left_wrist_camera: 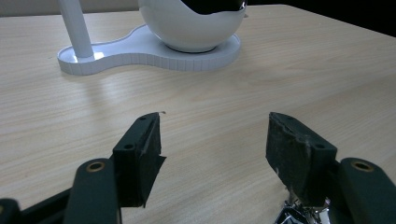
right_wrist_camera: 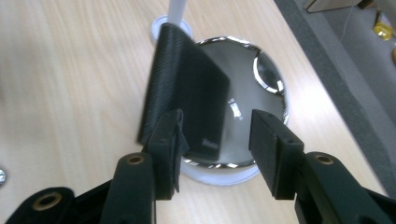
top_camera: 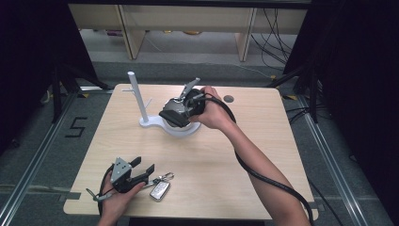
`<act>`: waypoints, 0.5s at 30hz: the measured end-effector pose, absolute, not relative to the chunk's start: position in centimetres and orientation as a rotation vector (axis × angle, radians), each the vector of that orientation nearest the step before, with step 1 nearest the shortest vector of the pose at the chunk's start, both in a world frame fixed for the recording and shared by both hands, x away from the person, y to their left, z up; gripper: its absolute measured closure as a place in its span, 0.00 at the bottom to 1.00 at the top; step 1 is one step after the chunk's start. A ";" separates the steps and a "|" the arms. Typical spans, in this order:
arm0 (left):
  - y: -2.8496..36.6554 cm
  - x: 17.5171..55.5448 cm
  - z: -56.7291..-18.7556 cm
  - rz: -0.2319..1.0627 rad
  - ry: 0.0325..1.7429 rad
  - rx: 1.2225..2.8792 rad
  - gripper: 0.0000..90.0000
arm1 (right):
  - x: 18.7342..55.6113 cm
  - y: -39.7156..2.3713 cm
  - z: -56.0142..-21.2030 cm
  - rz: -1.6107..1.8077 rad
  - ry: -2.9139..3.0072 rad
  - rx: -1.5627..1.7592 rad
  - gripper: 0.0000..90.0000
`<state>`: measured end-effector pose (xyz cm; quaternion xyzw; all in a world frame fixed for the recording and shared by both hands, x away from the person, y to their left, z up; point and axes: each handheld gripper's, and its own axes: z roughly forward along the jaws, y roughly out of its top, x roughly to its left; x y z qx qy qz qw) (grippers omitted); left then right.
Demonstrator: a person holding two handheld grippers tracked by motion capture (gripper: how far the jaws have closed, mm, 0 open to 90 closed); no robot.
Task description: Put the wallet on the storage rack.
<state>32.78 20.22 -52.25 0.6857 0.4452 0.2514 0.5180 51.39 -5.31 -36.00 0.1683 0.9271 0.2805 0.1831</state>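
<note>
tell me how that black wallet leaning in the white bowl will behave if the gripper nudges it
The black wallet stands tilted on the bowl, so a nudge would probably tip it flat. The shiny dark inside looks slick, so its lower edge may slide. The woven-looking cover should give the right gripper, whose jaws are open, fair grip, and it looks fairly stiff.

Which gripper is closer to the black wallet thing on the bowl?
Right. The right gripper is open right at the black wallet lying across the bowl. The left gripper sits far off by the car key.
</note>
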 end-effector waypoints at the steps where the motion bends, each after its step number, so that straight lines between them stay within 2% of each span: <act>1: 20.2 32.8 -52.2 0.601 1.070 1.647 0.39 | 51.1 -5.6 -36.2 0.796 2.614 0.486 0.61; 8: 20.2 32.9 -52.3 0.594 1.076 1.638 0.40 | 49.2 -9.7 -38.1 0.798 2.632 0.613 0.64; 15: 20.2 32.9 -52.3 0.587 1.101 1.652 0.40 | 47.3 -15.2 -41.6 0.827 2.635 0.777 0.69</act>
